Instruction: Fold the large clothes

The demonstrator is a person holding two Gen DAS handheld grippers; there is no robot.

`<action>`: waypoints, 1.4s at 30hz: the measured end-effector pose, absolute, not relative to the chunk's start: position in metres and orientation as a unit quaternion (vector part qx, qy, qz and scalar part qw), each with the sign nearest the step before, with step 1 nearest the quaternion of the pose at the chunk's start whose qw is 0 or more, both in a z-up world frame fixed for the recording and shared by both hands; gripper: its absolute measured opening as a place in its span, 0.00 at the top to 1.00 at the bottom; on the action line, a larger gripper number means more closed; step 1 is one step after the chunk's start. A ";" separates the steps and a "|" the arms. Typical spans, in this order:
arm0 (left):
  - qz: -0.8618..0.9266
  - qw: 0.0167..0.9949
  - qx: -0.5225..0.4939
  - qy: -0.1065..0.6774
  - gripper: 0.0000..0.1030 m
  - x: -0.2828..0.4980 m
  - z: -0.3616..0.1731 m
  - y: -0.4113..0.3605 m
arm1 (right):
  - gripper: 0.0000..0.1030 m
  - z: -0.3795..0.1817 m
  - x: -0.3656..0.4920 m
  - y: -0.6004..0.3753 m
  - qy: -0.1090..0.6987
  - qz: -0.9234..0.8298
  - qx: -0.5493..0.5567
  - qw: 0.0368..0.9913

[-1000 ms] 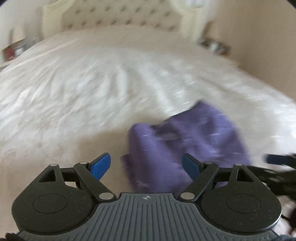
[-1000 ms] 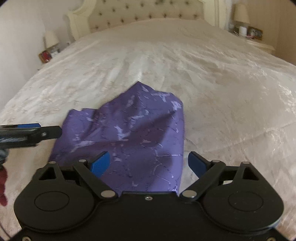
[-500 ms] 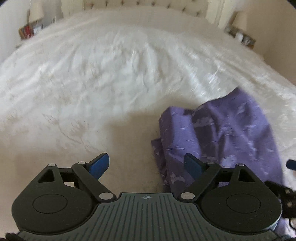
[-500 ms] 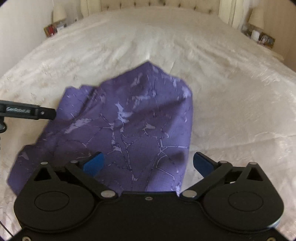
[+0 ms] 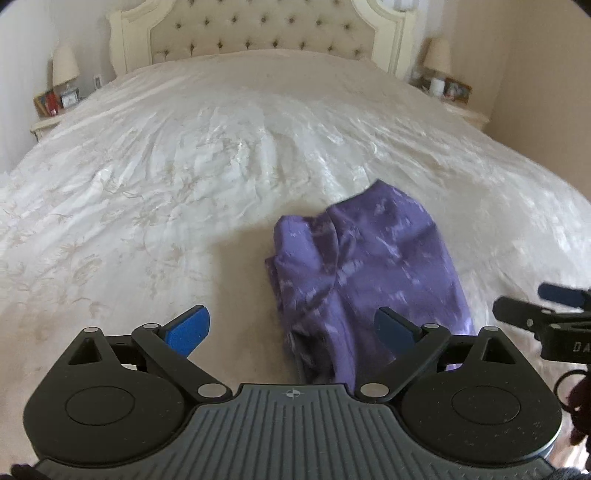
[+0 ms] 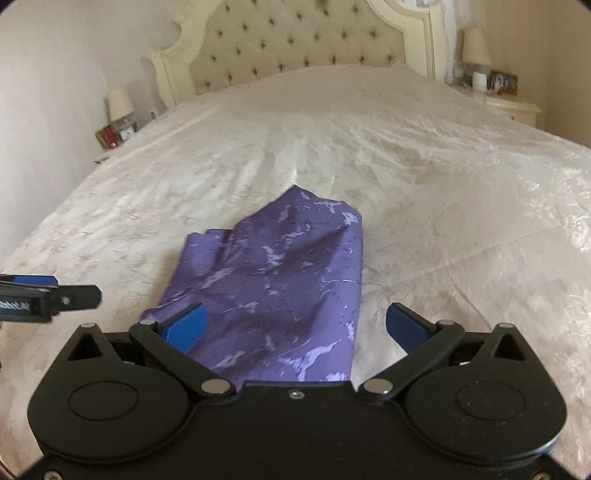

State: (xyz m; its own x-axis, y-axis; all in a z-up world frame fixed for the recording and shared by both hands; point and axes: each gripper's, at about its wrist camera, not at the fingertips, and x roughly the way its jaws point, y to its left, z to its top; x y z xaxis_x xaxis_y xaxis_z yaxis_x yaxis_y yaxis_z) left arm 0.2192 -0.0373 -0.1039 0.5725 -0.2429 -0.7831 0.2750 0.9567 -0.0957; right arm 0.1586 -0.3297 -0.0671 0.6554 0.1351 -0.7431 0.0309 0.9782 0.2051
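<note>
Your bed (image 5: 221, 155) fills both views, its pale patterned cover running up to the tufted headboard (image 5: 258, 33) at the top of the frame, with a lamp (image 5: 64, 64) on a nightstand at the upper left. The purple garment (image 6: 280, 291) lies on that cover in the lower middle of the right wrist view and lower right of centre in the left wrist view, bunched into a rough, uneven bundle with a ridge and loose edges, not a flat rectangle. Your left gripper (image 5: 291, 330) hangs above the bed with its jaws opening and nothing gripped between them; the cloth's left edge only shows below. Your right gripper (image 6: 295, 326) hangs over the garment, jaws spread wide and released, pads clear of the cloth. You look to be between folds, judging by both tools free above the cloth. The next move calls for picking two corners or an edge, one per gripper, closing on a single layer, then drawing it flat before folding
</note>
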 end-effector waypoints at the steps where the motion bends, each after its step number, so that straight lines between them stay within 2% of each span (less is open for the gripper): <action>1: -0.142 0.890 0.031 0.432 0.06 0.212 -0.100 -0.041 | 0.01 -0.065 0.154 -0.328 0.409 0.032 0.098 0.906; 7: -0.124 0.907 0.073 0.397 0.06 0.183 -0.083 -0.051 | 0.01 -0.040 0.120 -0.312 0.362 -0.012 0.050 0.931; 12: -0.135 0.900 0.059 0.410 0.07 0.176 -0.077 -0.052 | 0.01 -0.030 0.110 -0.295 0.376 -0.075 -0.013 0.924; 15: -0.128 0.896 0.048 0.423 0.11 0.172 -0.075 -0.050 | 0.02 -0.028 0.108 -0.292 0.407 -0.066 0.002 0.911; 22: -0.118 0.884 0.061 0.448 0.12 0.160 -0.077 -0.042 | 0.03 -0.022 0.099 -0.283 0.460 -0.061 0.062 0.883; 33: -0.135 0.866 0.027 0.481 0.12 0.136 -0.077 -0.023 | 0.03 -0.009 0.072 -0.259 0.475 -0.073 0.076 0.874; 42: -0.134 0.867 0.019 0.480 0.12 0.123 -0.069 -0.011 | 0.03 0.000 0.054 -0.248 0.471 -0.086 0.079 0.875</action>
State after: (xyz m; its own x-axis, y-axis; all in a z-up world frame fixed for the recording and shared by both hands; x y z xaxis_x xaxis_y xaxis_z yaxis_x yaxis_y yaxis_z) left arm 0.1227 -0.0113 -0.0691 0.5037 -0.2136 -0.8371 0.2497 0.9636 -0.0956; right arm 0.0541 -0.2477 0.0000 0.5423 -0.0758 -0.8368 0.2250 0.9726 0.0577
